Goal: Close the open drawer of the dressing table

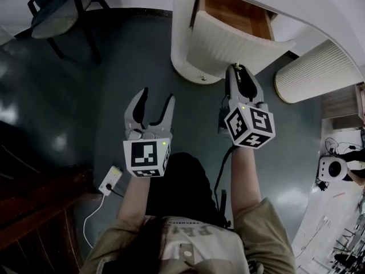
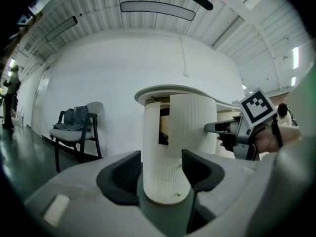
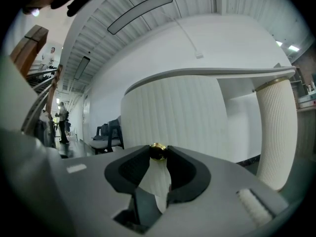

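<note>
From the head view, the drawer [image 1: 231, 33] stands pulled out of the white ribbed dressing table [image 1: 182, 44], its wooden inside showing. The right tool [image 1: 238, 68] has its tips at the drawer's front. The left tool [image 1: 157, 99] hangs over the dark floor [image 1: 85, 107], to the left of the drawer.

In the left gripper view, that tool's jaws are released, wide apart and empty. The drawer juts out ahead, and a chair [image 2: 74, 130] stands by the wall.

In the right gripper view, the jaws are clenched on the drawer's small brass knob [image 3: 158, 152].
</note>
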### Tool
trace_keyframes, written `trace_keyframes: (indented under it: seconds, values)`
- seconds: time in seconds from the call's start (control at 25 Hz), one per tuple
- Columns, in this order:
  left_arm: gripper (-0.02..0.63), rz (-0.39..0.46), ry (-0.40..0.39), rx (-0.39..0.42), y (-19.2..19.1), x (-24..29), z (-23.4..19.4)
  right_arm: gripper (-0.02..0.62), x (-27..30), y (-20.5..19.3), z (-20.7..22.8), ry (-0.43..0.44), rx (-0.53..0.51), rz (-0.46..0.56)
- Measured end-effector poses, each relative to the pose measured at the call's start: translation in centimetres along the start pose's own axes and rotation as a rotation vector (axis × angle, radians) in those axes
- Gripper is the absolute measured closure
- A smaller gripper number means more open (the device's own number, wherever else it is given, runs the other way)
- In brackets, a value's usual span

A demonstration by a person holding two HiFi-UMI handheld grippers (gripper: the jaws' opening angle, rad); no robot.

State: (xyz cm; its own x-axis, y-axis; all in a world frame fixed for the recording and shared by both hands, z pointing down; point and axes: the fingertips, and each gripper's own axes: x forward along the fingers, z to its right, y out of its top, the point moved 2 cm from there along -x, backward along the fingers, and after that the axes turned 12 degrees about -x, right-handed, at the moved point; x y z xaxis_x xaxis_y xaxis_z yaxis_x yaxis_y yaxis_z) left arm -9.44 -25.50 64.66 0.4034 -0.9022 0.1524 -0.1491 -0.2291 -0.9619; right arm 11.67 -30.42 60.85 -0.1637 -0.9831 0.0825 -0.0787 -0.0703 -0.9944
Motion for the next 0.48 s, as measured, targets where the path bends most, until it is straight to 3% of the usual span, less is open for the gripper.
trace_keyframes:
  seconds: [0.48]
  values:
    - [0.342, -0.012, 0.001, 0.026, -0.4, 0.4, 0.2, 0.482, 2.0, 0.3, 0.6, -0.009, 0.002, 0.001]
